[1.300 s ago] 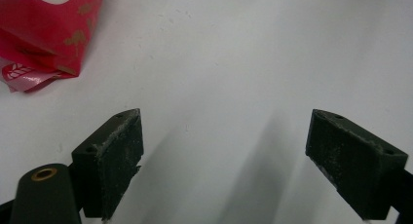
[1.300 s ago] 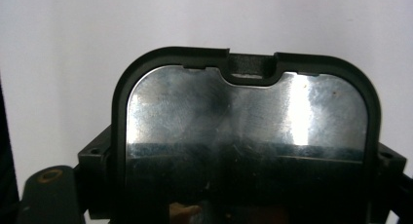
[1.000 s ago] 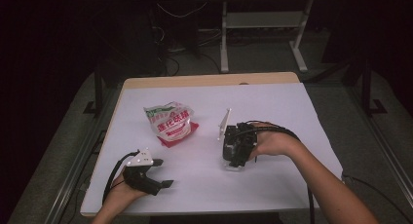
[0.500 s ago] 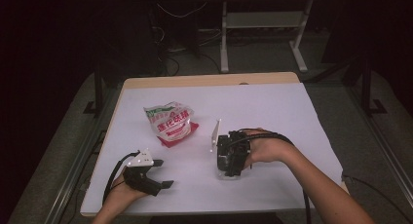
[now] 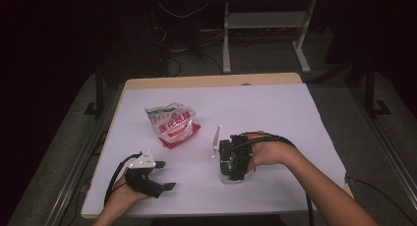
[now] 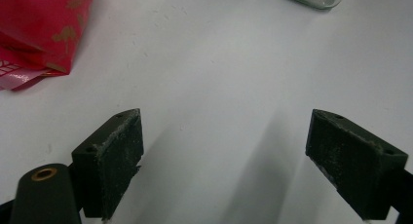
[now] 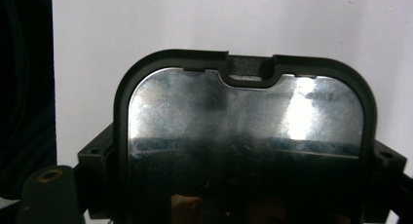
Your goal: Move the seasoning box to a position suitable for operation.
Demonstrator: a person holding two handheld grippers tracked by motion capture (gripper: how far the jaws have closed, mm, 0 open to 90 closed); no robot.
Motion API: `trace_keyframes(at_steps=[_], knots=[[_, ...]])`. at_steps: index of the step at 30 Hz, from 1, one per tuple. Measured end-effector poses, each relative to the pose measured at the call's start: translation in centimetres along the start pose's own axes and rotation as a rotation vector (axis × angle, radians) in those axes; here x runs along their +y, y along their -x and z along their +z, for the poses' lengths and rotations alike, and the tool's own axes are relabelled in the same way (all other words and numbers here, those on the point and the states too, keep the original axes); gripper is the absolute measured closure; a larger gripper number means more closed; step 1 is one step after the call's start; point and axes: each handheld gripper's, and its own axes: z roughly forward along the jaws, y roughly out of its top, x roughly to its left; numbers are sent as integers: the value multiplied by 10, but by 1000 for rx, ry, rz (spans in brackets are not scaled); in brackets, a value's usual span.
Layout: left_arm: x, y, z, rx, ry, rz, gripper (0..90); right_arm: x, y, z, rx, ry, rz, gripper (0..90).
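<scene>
Black-rimmed metal lid (image 7: pixel 246 141) is clamped between the right gripper (image 5: pixel 235 159) jaws, low over the white table (image 5: pixel 295 118); it should be kept level while lowered. Left gripper (image 6: pixel 238 156) is held wide, unloaded

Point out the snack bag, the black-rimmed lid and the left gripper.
snack bag (image 5: pixel 171 125), high view, middle of its printed front.
black-rimmed lid (image 7: pixel 243 117), right gripper view, its shiny centre panel.
left gripper (image 6: pixel 238 160), left gripper view, midway between its open fingers.
</scene>
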Motion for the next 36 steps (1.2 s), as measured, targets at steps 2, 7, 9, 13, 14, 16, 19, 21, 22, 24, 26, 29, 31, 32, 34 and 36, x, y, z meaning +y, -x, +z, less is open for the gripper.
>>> trace_keyframes(at_steps=[2, 7, 9, 13, 14, 16, 19, 21, 22, 24, 26, 29, 31, 32, 34, 36], knots=[[0, 0, 0, -1, 0, -1, 133, 0, 0, 0, 1, 3, 7, 147], [0, 1, 0, -3, 1, 6, 133, -5, 0, -4, -2, 43, 27, 131], [0, 1, 0, -4, 2, 5, 133, -7, 0, -7, -18, 59, 32, 115], [1, 1, 1, -5, 0, 9, 133, -15, -1, -16, -35, 99, 57, 90], [1, 1, 1, -4, -1, 10, 133, -18, -1, -18, -40, 110, 61, 90], [1, 1, 1, -4, 0, 9, 133, -23, -2, -22, -40, 131, 71, 86], [1, 1, 1, -4, 2, 7, 133, -33, -3, -28, -46, 164, 91, 81], [1, 2, 1, -5, 3, 6, 133, -40, -4, -32, -47, 173, 105, 80], [1, 2, 1, -5, 0, 8, 133, -43, -5, -33, -49, 176, 111, 80], [1, 2, 1, -6, 4, 7, 133, -53, -7, -35, -54, 183, 135, 80], [1, 1, 0, -6, 4, 5, 133, -66, -10, -37, -64, 198, 159, 80], [1, 1, 1, -8, 5, 1, 132, -87, -15, -37, -74, 225, 207, 82], [1, 2, 1, -10, 1, -4, 132, -98, -17, -36, -80, 242, 238, 89], [2, 2, 1, -11, 1, -1, 133, -105, -19, -35, -82, 255, 256, 108], [2, 3, 1, -9, 0, 3, 132, -117, -21, -32, -87, 290, 287, 143], [2, 3, 1, -7, 0, 4, 132, -129, -24, -29, -98, 329, 323, 225]])
